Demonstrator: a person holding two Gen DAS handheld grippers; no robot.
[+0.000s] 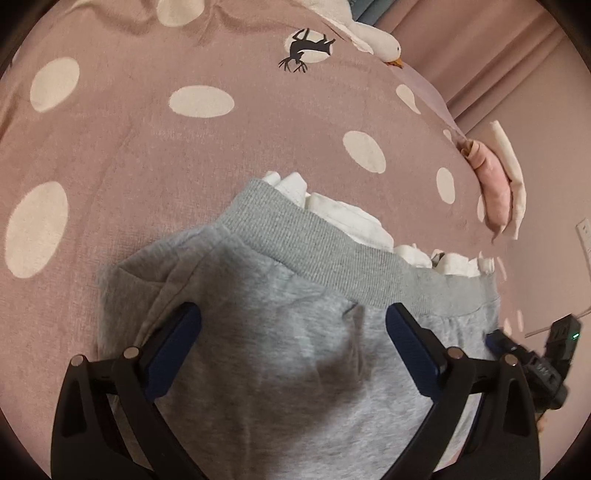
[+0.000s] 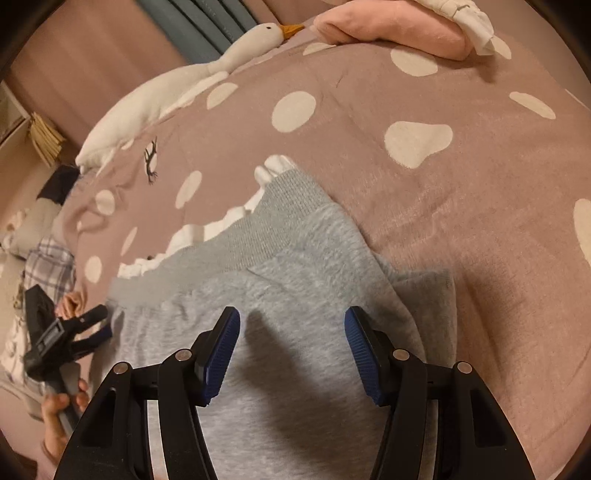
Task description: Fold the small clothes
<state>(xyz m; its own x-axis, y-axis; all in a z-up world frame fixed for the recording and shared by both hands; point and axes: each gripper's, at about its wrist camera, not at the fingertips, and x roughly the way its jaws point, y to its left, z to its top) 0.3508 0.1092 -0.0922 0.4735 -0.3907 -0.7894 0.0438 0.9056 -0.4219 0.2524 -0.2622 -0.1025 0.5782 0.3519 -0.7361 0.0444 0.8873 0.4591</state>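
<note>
Both pairs of fingers stand apart with nothing between them: the left gripper (image 1: pixel 293 326) has its blue pads wide over the grey cloth, and the right gripper (image 2: pixel 291 334) is about half spread, its pads (image 2: pixel 221 354) also clear of the fabric as far as I can see. Below them lies the grey garment (image 1: pixel 280 354), soft sweat fabric with a ribbed band (image 1: pixel 314 251), spread on the pink dotted bedspread (image 1: pixel 147 147). White clothes (image 1: pixel 347 218) peek out from under the band on its far side. From the left gripper the band runs across the view just ahead of the fingertips, slanting down to the right; from the right gripper the same band (image 2: pixel 258 229) slants the other way, so the two tools face the garment from its near side, one toward each end. The band's long axis lies crosswise to both, and neither looks clearly nearer to it. A loose flap (image 2: pixel 428 295) sticks out just right of the right gripper, which seems the likelier tool for it. A plush goose (image 2: pixel 236 51) and folded pink cloth (image 2: pixel 391 29) lie well apart at the far edge.
</note>
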